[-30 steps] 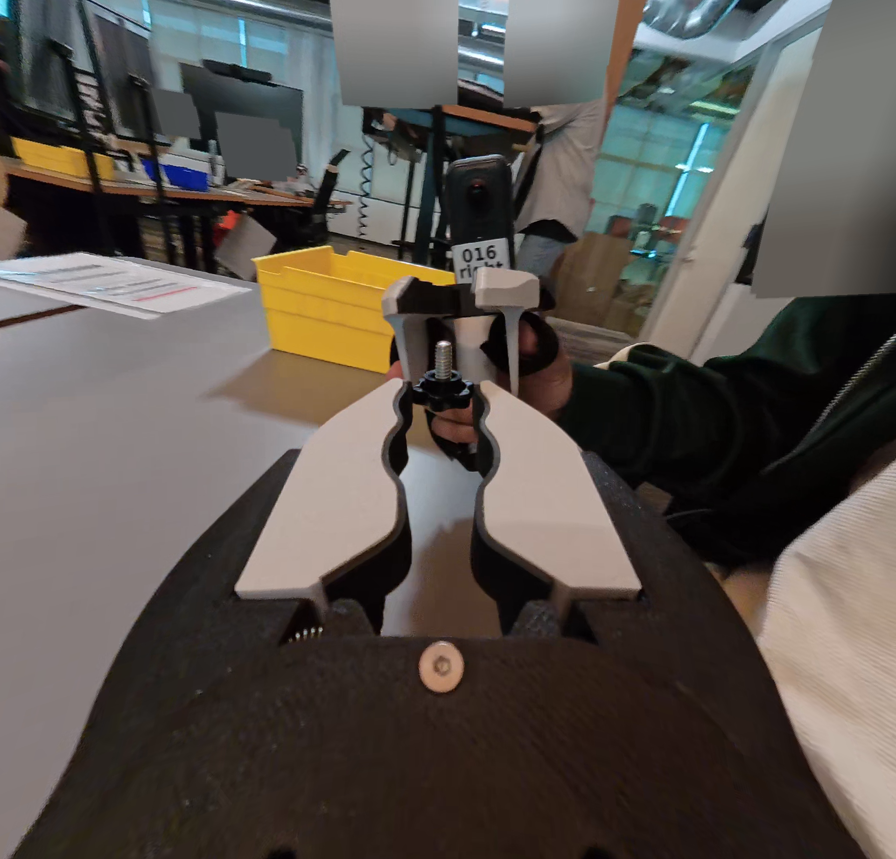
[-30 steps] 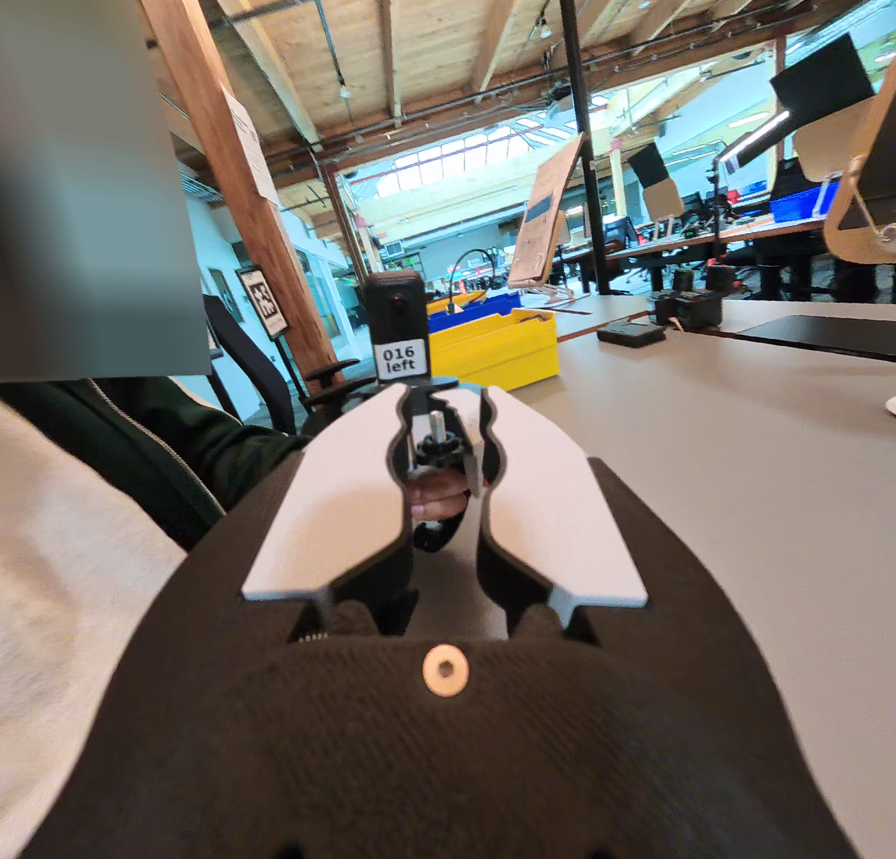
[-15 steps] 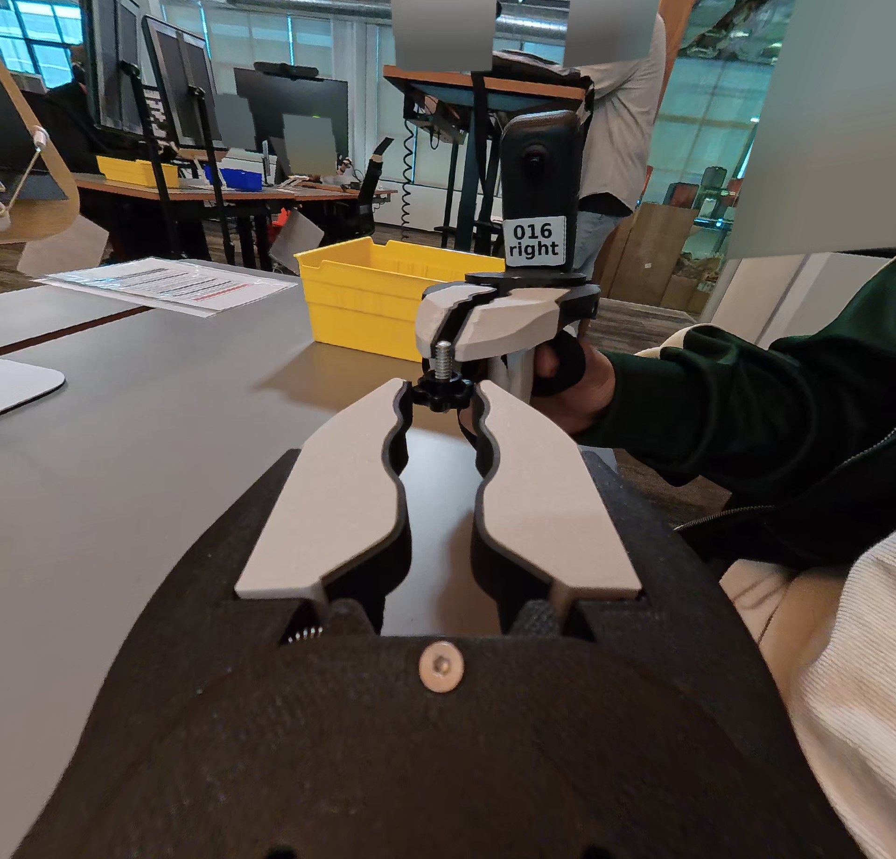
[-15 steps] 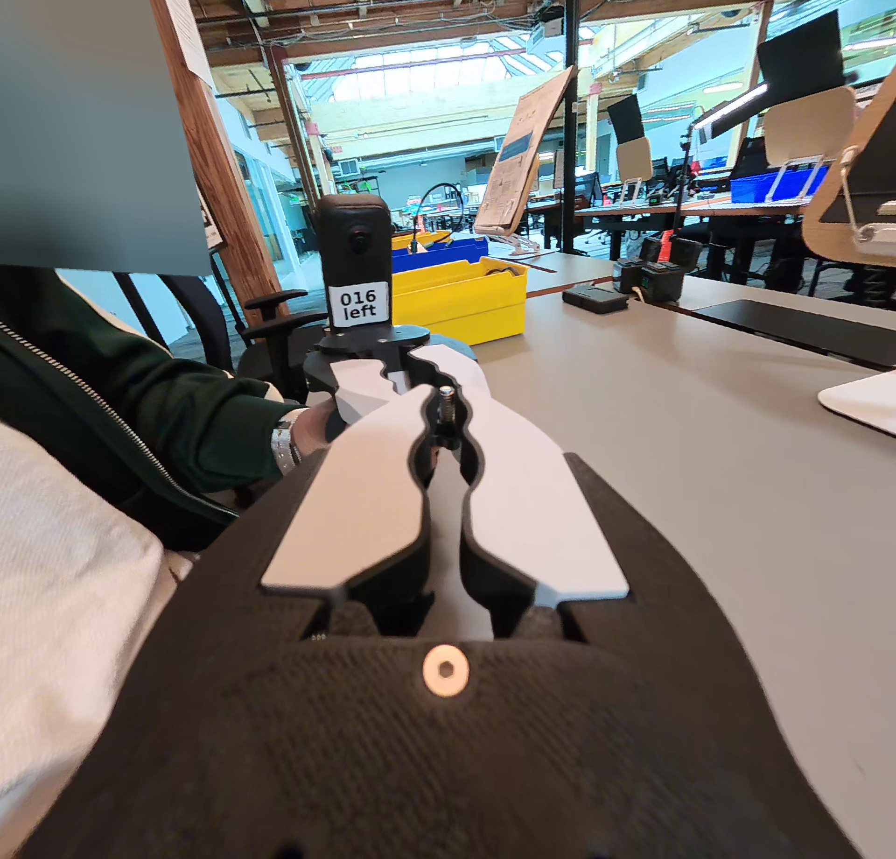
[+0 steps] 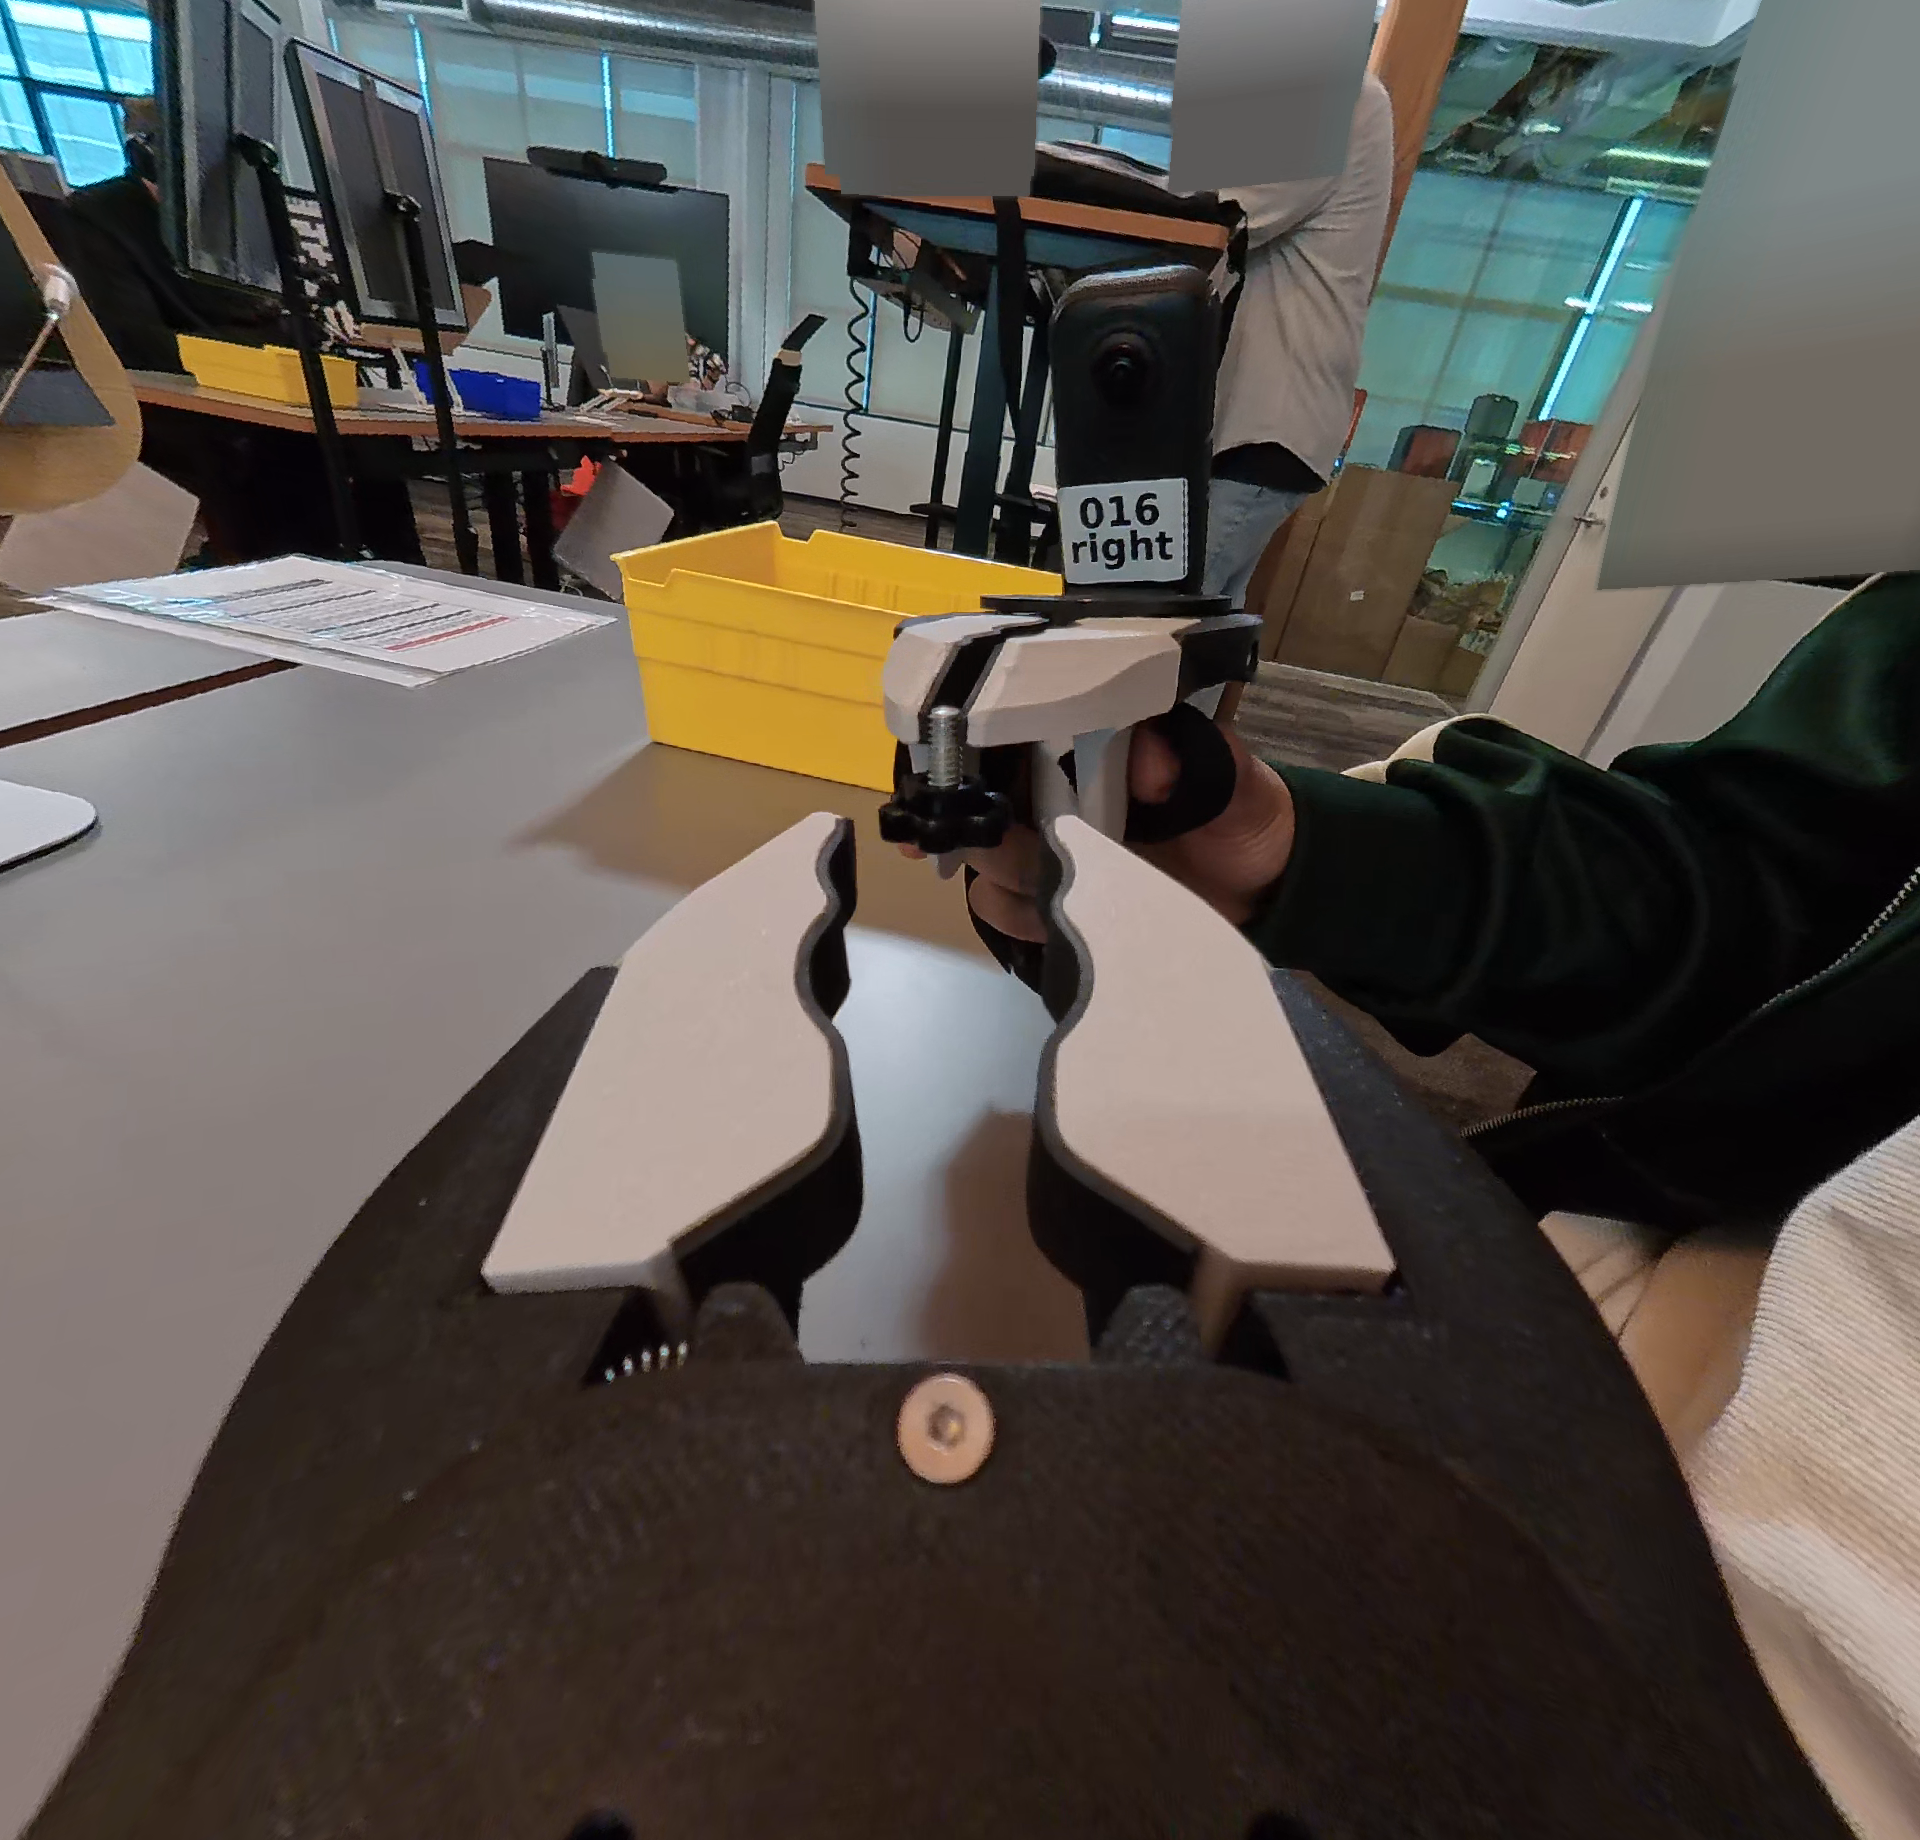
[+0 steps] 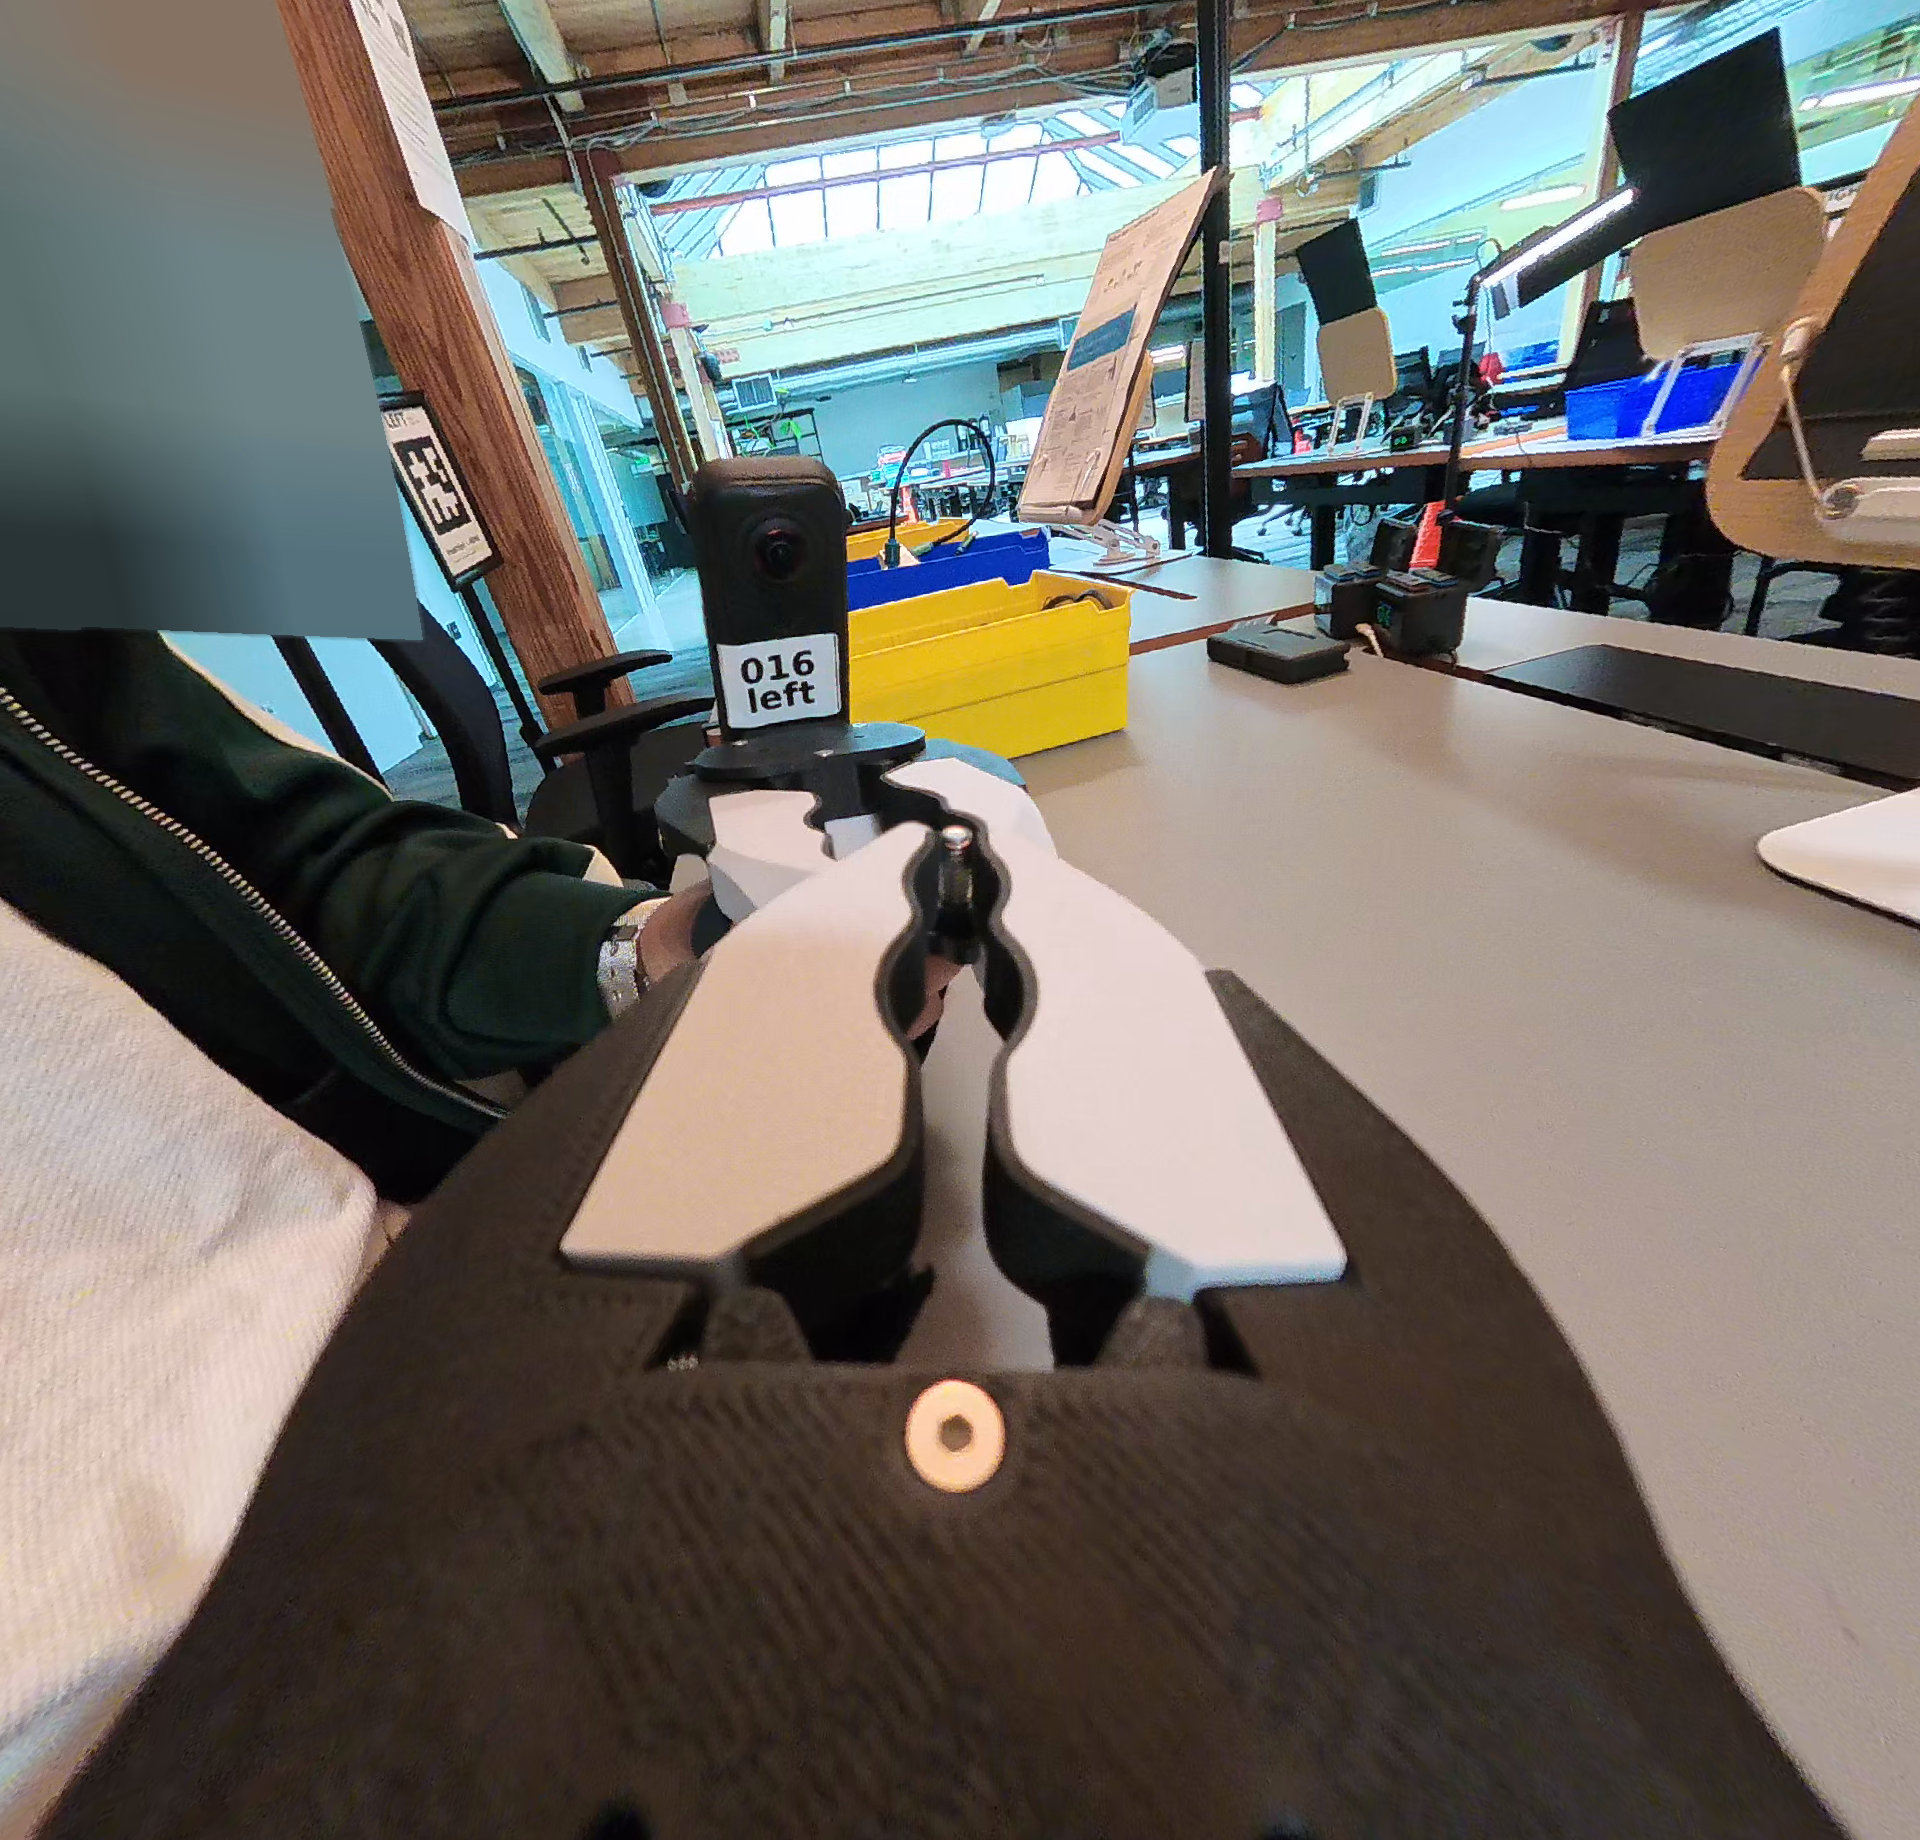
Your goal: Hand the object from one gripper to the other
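The object is a black star knob with a silver threaded stud [image 5: 943, 803]. My right gripper [image 6: 954, 860] is shut on the stud [image 6: 954, 881], which stands upright between its tips. In the left wrist view the right gripper [image 5: 935, 715] grips the stud from the side, with the knob hanging just below its fingers. My left gripper [image 5: 948, 845] is open, its fingertips spread on either side just under the knob and clear of it. It also shows in the right wrist view [image 6: 831, 834], right behind the stud. Both are held above the grey table [image 5: 312, 907].
A yellow bin [image 5: 790, 668] stands on the table beyond the grippers, also seen in the right wrist view [image 6: 997, 647]. A laminated sheet [image 5: 322, 611] lies at far left. A white stand base [image 6: 1849, 855] and small black devices [image 6: 1278, 652] sit to the right. The person's green sleeve [image 5: 1558, 907] is close by. My left and right fingertips are right by each other.
My left gripper has opened and let go of the knob. My right gripper has closed on the stud and now holds it alone; it has turned side-on to the left gripper.
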Demonstrator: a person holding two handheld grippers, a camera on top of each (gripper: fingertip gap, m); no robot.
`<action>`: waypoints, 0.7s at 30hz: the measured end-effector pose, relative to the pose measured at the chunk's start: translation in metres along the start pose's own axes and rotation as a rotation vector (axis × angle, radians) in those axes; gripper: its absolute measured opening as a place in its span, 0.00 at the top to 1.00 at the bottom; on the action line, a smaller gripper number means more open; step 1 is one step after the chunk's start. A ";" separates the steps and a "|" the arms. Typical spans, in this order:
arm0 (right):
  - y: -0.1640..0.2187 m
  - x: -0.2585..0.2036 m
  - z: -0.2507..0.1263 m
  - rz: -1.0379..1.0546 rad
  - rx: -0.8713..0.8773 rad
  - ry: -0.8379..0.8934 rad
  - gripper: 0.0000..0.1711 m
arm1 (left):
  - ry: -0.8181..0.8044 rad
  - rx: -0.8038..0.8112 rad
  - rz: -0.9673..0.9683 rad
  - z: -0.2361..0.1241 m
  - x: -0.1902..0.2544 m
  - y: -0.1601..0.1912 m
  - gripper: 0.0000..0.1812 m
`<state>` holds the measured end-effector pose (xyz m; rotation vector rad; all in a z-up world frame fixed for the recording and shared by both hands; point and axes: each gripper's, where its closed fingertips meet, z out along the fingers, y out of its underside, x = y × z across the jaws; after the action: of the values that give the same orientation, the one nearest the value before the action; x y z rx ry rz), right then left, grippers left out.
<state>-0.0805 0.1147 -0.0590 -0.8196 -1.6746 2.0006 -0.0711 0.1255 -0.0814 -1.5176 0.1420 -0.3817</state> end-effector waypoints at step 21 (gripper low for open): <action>-0.002 0.012 -0.005 0.312 0.075 -0.050 0.97 | -0.064 -0.028 0.160 -0.003 -0.003 -0.001 0.90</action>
<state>-0.0864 0.1267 -0.0601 -1.0661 -1.5654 2.2918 -0.0748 0.1233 -0.0813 -1.5324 0.2176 -0.2040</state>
